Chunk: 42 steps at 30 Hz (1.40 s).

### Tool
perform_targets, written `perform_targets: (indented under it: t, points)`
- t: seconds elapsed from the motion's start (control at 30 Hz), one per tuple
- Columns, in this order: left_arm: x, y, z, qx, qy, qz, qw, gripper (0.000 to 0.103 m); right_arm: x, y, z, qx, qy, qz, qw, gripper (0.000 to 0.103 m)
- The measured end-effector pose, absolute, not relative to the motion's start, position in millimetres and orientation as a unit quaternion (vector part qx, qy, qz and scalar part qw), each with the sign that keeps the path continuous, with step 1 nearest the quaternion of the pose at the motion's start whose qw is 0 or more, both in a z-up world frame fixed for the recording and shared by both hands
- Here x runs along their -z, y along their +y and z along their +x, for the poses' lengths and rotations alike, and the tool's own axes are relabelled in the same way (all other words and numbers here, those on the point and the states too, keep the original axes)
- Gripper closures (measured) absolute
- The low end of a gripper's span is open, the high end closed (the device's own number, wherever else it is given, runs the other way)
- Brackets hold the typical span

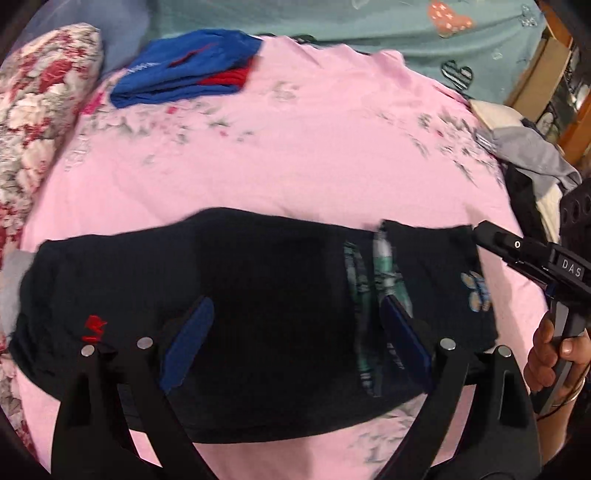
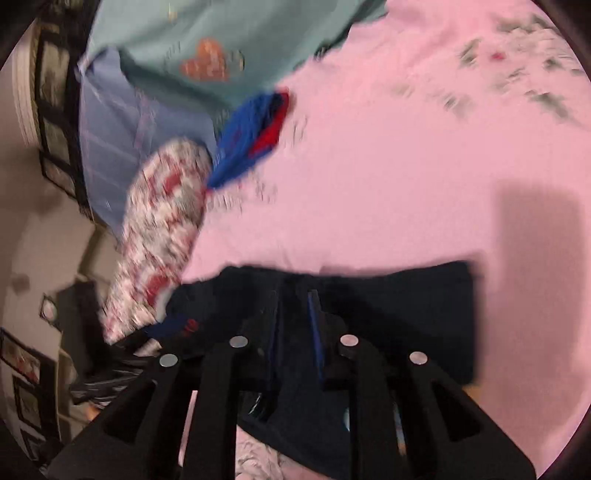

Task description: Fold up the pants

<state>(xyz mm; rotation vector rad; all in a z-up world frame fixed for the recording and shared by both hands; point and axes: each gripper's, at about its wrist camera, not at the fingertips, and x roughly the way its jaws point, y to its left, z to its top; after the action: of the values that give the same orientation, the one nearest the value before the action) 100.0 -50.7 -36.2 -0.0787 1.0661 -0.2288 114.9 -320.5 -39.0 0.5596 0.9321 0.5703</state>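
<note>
The black pants (image 1: 266, 295) lie folded in a wide band across the pink bedsheet (image 1: 295, 155), with a small red logo (image 1: 94, 328) at the left and a green patterned waistband lining (image 1: 373, 280) at the right. My left gripper (image 1: 295, 325) hovers just above the pants, wide open and empty. My right gripper shows in the left wrist view (image 1: 480, 230) at the pants' right corner. In the right wrist view the right gripper (image 2: 293, 314) has its fingers close together over the black pants (image 2: 406, 314); the blur hides whether cloth is pinched.
A folded blue and red garment (image 1: 192, 70) lies at the far left of the sheet. A floral pillow (image 1: 40, 110) is at the left. A pile of grey, white and black clothes (image 1: 532, 173) sits at the right edge. A teal blanket (image 1: 369, 26) lies beyond.
</note>
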Motion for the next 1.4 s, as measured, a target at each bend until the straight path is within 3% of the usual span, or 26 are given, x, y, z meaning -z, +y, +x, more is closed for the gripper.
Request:
perform_targets:
  t: [0.03, 0.1, 0.27, 0.4, 0.53, 0.63, 0.77, 0.83, 1.0, 1.27, 1.4]
  points:
    - [39.4, -55.8, 101.0, 0.118, 0.516, -0.039, 0.848, 0.01, 35.8, -330.1, 108.9, -0.231, 0.436, 0.238, 0.837, 0.064]
    - [47.6, -67.8, 103.1, 0.14, 0.536, -0.045, 0.832, 0.01, 38.3, -343.6, 95.7, -0.167, 0.438, 0.189, 0.863, 0.051]
    - [62.6, -83.5, 110.4, 0.15, 0.572, -0.06, 0.804, 0.01, 69.0, -328.8, 89.3, -0.181, 0.471, 0.17, 0.847, 0.05]
    - [73.0, -90.2, 117.6, 0.151, 0.597, -0.076, 0.784, 0.01, 74.3, -324.5, 77.9, -0.206, 0.486, 0.143, 0.837, 0.035]
    - [81.1, -100.4, 122.3, 0.14, 0.611, -0.059, 0.777, 0.012, 57.9, -343.2, 67.7, -0.199, 0.457, 0.218, 0.839, 0.031]
    - [77.3, -103.6, 123.3, 0.152, 0.613, -0.077, 0.772, 0.015, 54.3, -360.3, 64.1, -0.172, 0.441, 0.234, 0.849, 0.017]
    - [75.6, -116.3, 123.8, 0.146, 0.621, -0.063, 0.768, 0.058, 54.2, -363.0, 58.8, -0.184, 0.426, 0.217, 0.859, 0.017]
    - [77.3, -123.7, 124.2, 0.137, 0.625, -0.047, 0.767, 0.063, 53.5, -365.0, 55.4, -0.192, 0.418, 0.219, 0.86, 0.017]
    - [78.6, -134.0, 127.7, 0.143, 0.617, -0.025, 0.773, 0.087, 53.6, -364.7, 51.7, -0.201, 0.408, 0.209, 0.866, 0.017]
    - [33.1, -87.6, 107.5, 0.129, 0.556, -0.05, 0.82, 0.092, 40.0, -369.7, 47.8, -0.195, 0.399, 0.217, 0.869, 0.017]
    - [62.4, -64.6, 116.6, 0.107, 0.591, -0.068, 0.797, 0.09, 20.8, -357.8, 52.7, -0.215, 0.386, 0.213, 0.871, 0.019]
